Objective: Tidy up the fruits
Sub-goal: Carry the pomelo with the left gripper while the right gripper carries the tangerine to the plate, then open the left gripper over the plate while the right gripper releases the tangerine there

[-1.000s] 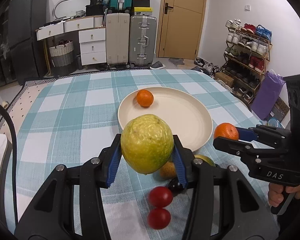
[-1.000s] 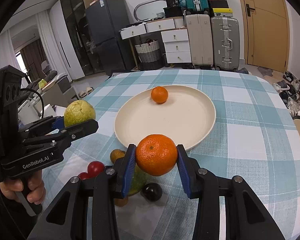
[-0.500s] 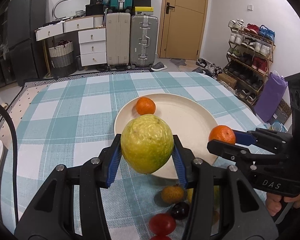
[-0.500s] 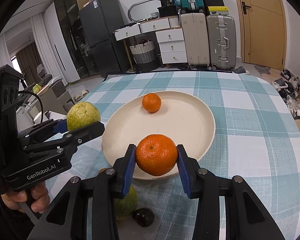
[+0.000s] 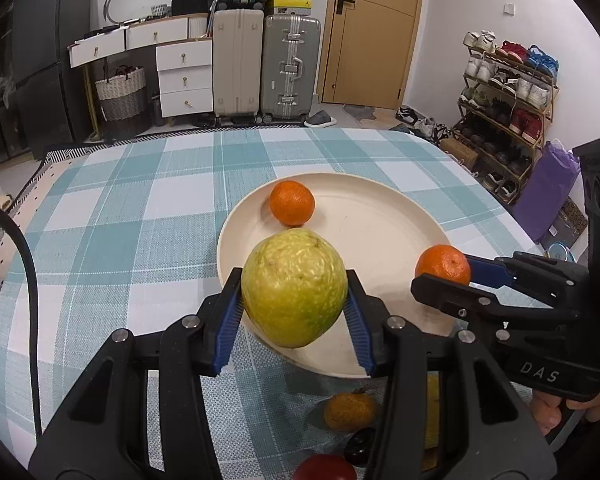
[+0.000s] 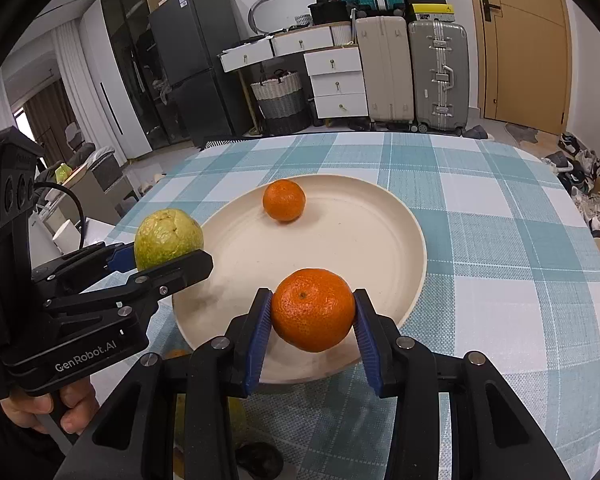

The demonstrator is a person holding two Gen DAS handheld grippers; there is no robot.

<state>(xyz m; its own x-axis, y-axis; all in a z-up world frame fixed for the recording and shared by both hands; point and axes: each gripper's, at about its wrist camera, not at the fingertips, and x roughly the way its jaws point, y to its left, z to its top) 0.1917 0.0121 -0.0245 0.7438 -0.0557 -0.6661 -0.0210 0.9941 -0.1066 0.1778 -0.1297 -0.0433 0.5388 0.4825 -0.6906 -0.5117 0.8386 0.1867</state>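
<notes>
Fruits held above the plate's (image 6: 414,240) near rim: left gripper (image 5: 294,312) jaws pinch a guava (image 5: 294,288), right gripper (image 6: 312,320) jaws pinch a tangerine (image 6: 312,308), both tilted downward.

Yellow-green speckled round guava (image 5: 294,288), skin mottled with pale flecks. Bright orange tangerine (image 6: 313,309) with a dark stem dot; a second orange tangerine (image 5: 291,203) on the plain cream round plate (image 5: 384,216). Surface (image 5: 112,216) covered in teal-and-white checked cloth with thin pale lines. Left claw (image 5: 294,320) black with blue ribbed pads; right claw (image 6: 312,332) the same black and blue. Near edge: dull orange fruit (image 5: 350,410), dark purple-black fruit (image 5: 359,446), red tomato (image 5: 324,468).
</notes>
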